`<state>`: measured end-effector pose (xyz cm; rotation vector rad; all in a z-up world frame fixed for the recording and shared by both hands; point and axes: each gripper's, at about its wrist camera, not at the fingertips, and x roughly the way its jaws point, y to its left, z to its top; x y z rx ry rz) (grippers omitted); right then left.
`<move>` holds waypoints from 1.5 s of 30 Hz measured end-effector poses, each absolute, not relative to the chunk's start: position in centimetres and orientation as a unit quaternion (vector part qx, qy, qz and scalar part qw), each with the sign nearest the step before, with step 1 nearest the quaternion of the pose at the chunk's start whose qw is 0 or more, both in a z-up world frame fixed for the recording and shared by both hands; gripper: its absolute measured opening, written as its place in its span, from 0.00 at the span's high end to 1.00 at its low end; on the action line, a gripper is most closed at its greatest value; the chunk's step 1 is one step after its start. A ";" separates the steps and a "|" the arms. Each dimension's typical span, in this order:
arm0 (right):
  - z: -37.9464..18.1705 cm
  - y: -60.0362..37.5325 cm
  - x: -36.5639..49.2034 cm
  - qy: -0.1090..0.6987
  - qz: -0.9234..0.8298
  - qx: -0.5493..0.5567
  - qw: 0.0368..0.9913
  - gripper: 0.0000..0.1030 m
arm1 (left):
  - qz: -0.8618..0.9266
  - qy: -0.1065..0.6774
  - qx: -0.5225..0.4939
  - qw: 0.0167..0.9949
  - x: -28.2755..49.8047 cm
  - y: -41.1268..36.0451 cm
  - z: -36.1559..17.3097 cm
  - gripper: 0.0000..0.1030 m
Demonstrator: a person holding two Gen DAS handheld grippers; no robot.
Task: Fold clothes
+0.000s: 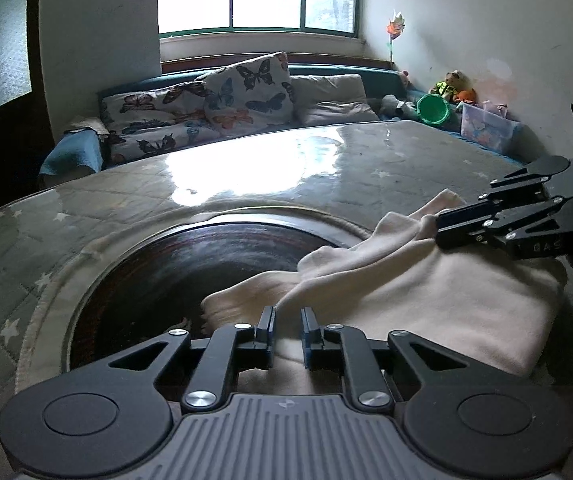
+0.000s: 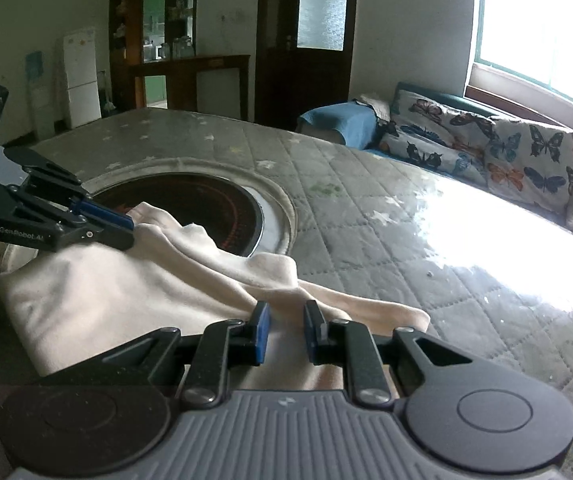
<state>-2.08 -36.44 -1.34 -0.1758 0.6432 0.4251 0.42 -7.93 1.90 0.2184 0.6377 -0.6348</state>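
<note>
**Cream garment half-gathered on the quilted table, a gripper at each end**

Going from left to right as the left wrist camera sees it: the quilted grey table cover (image 1: 98, 196) with its little white stars runs off toward the sofa, and a dark round panel (image 1: 174, 276) is set into the middle of it. The cream garment (image 1: 438, 304) lies partly over that panel's right edge and partly on the cover, rumpled into soft ridges.

The left gripper (image 1: 287, 320) sits low at the garment's near edge with its blue-padded fingers a narrow gap apart. Cloth lies under and between them, but they are not visibly closed on it. Further right, the right gripper (image 1: 440, 226) reaches in from the side, its tips at a raised ridge of the fabric. From this angle I cannot tell whether it is pinching the cloth. In its own view the right gripper (image 2: 285, 320) shows a narrow gap with cream fabric beneath it.

On the sofa behind stand butterfly-print cushions (image 1: 246, 92). At the far right corner a green bowl (image 1: 434, 109) is tipped on its side, and a clear plastic bin (image 1: 486, 128) holds pale pink items too blurred to name. A plush toy (image 1: 448, 86) leans against the wall.
</note>
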 end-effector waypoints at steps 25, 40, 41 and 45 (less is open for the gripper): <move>0.8 -35.2 -6.3 0.291 0.230 -0.096 0.924 0.73 | -0.302 0.290 0.101 0.903 -3.4 -5.9 4.4 0.82; -0.2 -33.8 -9.3 0.286 0.237 -0.105 0.923 0.58 | -0.332 0.267 0.123 0.896 -9.2 -6.0 4.2 0.80; -0.3 -33.7 -9.4 0.286 0.236 -0.106 0.922 0.58 | -0.332 0.269 0.128 0.895 -9.2 -6.0 3.9 0.80; -0.5 -33.7 -9.4 0.288 0.236 -0.106 0.922 0.56 | -0.330 0.274 0.138 0.893 -9.4 -6.0 3.0 0.80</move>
